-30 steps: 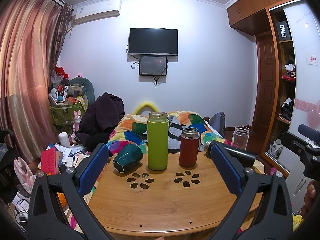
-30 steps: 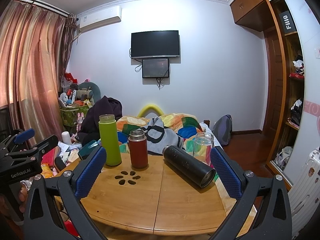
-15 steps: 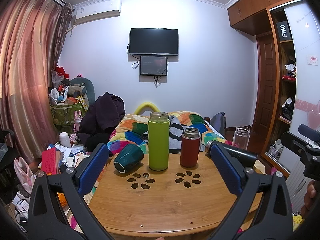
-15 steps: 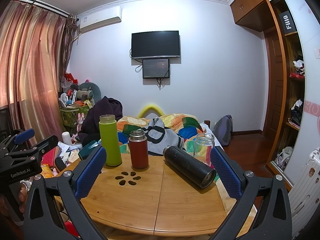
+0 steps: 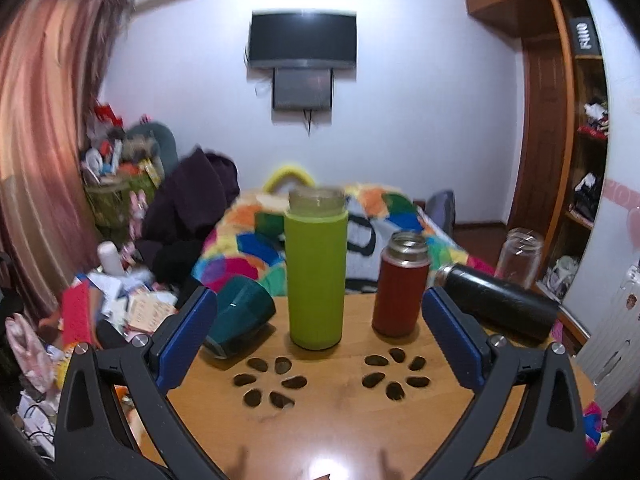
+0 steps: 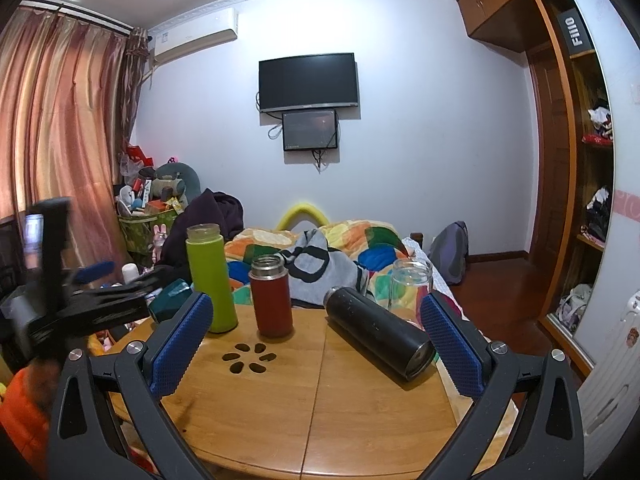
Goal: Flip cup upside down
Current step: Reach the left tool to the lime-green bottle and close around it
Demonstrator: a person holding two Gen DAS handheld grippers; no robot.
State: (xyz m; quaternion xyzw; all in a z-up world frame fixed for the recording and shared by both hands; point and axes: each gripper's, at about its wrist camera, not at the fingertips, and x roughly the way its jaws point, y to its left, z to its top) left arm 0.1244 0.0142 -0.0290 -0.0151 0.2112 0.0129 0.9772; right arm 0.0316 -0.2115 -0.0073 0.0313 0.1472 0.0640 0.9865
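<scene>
A dark teal cup [image 5: 240, 314] lies on its side at the table's far left, mouth toward me; in the right wrist view only a sliver of it [image 6: 170, 300] shows. A tall green bottle [image 5: 316, 268], a red flask [image 5: 400, 286] and a clear glass jar [image 5: 520, 256] stand upright; a black flask [image 5: 500, 304] lies on its side. My left gripper [image 5: 320, 336] is open and empty, in front of the green bottle, with its left finger beside the teal cup. My right gripper [image 6: 316, 340] is open and empty, over the table, with the black flask [image 6: 380, 334] by its right finger.
The round wooden table [image 5: 332, 408] has two flower-shaped cutouts. A bed with a colourful quilt [image 6: 348, 240] lies behind it. Clutter covers the floor at the left [image 5: 112, 300]. A wardrobe and shelves [image 6: 580, 200] stand at the right.
My left gripper has moved forward and down toward the table, so the bottles and teal cup look bigger. The right gripper has barely moved. The left gripper shows blurred in the right wrist view.
</scene>
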